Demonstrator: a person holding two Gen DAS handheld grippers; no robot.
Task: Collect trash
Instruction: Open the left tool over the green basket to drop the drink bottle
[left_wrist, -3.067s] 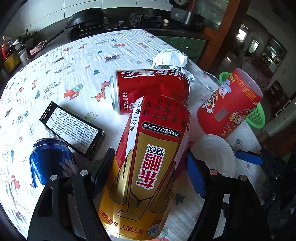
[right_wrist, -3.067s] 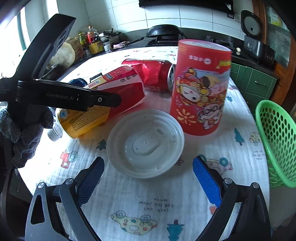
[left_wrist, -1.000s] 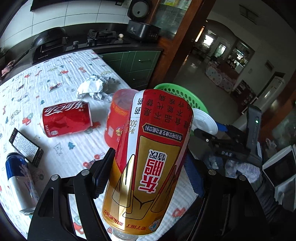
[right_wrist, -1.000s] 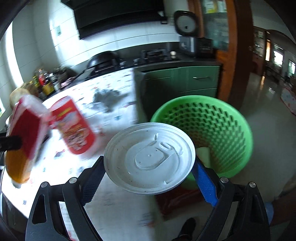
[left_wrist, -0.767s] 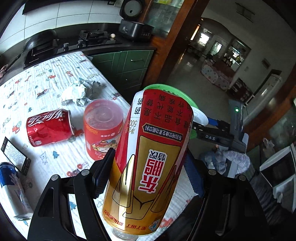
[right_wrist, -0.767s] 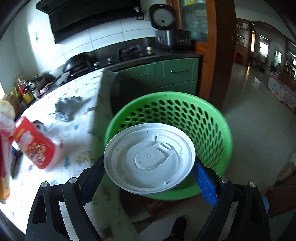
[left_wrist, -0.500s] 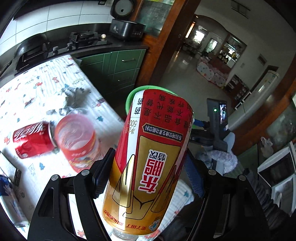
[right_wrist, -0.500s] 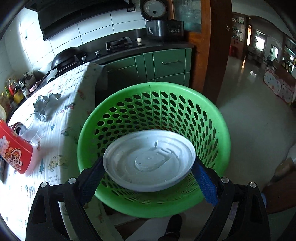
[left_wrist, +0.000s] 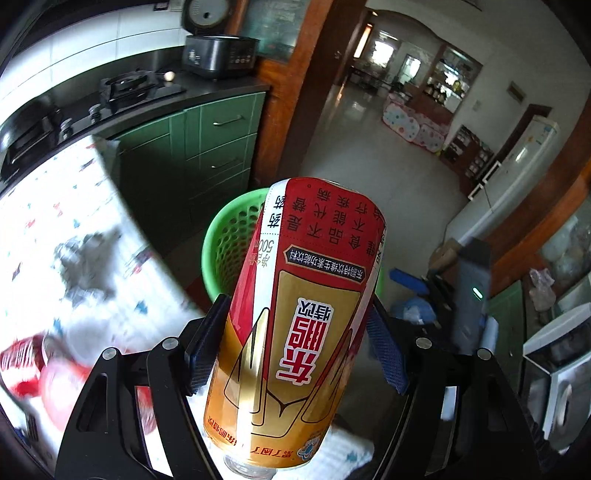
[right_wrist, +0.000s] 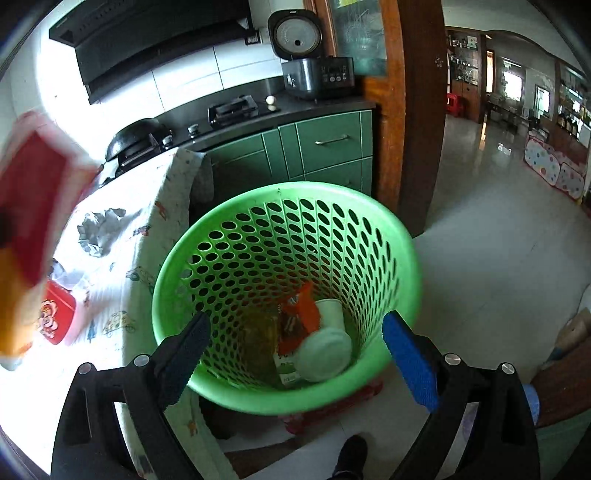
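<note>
Left gripper (left_wrist: 295, 339): pads clamping the red-and-gold bottle (left_wrist: 295, 314), nearing the green basket (left_wrist: 229, 240); be centring over the rim before letting go; right gripper (right_wrist: 295, 343): jaws just opening, nothing between; white lid (right_wrist: 323, 354) lying inside.

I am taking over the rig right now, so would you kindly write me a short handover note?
Left hand-held gripper: shut on the red and gold bottle, carried toward the green basket beside the table.
Right hand-held gripper: open, nothing between the pads; its jaws have just been opening, above the basket.
Done: the white lid lies in the basket with a paper cup and wrappers.
Left: drop the bottle in, then fetch the red cup and crumpled foil. The red can also waits, blurred.
</note>
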